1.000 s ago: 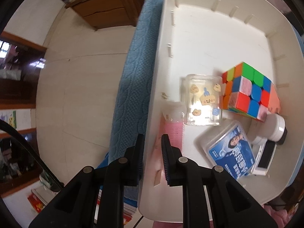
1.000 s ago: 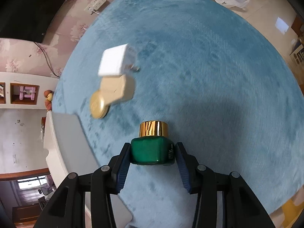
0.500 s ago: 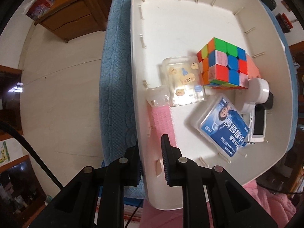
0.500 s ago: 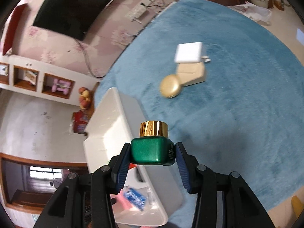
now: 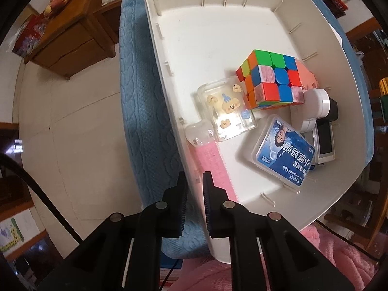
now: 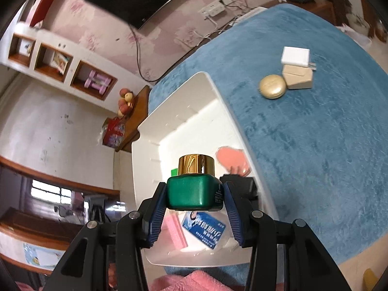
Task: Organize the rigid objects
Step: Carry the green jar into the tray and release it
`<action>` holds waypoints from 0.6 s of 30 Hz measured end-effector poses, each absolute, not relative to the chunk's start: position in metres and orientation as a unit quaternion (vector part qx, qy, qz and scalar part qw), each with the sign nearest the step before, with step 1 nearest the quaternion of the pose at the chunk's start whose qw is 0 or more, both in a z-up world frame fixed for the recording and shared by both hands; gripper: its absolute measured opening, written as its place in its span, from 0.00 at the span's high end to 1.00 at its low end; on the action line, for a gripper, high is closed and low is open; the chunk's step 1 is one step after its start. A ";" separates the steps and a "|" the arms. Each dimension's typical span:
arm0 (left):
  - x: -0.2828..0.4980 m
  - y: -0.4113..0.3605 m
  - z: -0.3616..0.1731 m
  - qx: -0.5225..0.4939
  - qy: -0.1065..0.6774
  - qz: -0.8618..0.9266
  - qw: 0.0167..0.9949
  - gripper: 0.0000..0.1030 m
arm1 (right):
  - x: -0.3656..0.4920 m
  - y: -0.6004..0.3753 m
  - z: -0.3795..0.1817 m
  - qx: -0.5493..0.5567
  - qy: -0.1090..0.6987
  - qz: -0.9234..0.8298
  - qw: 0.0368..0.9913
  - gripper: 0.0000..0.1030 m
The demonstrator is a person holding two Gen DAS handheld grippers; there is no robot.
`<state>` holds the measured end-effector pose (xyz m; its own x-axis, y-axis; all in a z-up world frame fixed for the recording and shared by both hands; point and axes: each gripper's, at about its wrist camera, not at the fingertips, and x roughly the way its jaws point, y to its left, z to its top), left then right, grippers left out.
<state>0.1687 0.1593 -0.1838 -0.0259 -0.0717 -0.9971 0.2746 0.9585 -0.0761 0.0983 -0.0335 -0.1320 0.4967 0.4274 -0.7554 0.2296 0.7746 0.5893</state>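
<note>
My right gripper [image 6: 195,195] is shut on a green jar with a gold cap [image 6: 195,186] and holds it above the white bin [image 6: 150,140]. My left gripper [image 5: 194,189] is shut on the bin's near left wall [image 5: 191,174]. In the bin [image 5: 218,36] lie a colour cube [image 5: 271,80], a clear sticker box [image 5: 226,108], a blue card case [image 5: 283,151], a white round device [image 5: 315,101], a small phone-like device [image 5: 325,143] and a pink pad [image 5: 213,165]. A white charger [image 6: 295,57], a tan box [image 6: 298,77] and a gold compact [image 6: 272,87] lie on the blue blanket [image 6: 315,145].
The bin stands at the left edge of the blue-covered surface; floor [image 5: 72,121] lies below. A wooden cabinet [image 5: 70,41] with fruit stands beyond. Pink fabric [image 5: 339,254] lies at the near edge. A wall with shelves and cables is behind.
My right gripper has swung left with the green jar, from over the blanket to above the bin. The left gripper keeps its hold on the bin wall while its view has shifted.
</note>
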 end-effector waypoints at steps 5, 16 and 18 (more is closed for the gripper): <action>0.174 0.165 -0.188 0.069 0.705 -0.145 0.691 0.87 | 0.096 -0.011 -0.130 0.302 0.508 0.069 0.804 0.53; 0.170 0.166 -0.188 0.063 0.703 -0.155 0.691 0.87 | 0.088 -0.008 -0.116 0.267 0.510 0.049 0.816 0.45; 0.169 0.167 -0.187 0.061 0.703 -0.154 0.691 0.87 | 0.088 -0.011 -0.116 0.267 0.513 0.045 0.815 0.45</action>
<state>0.1694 0.1674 -0.1875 -0.0366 -0.1270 -0.9912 0.2977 0.9455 -0.1321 0.0880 -0.0106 -0.1164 0.4704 0.3468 -0.8114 0.2013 0.8531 0.4813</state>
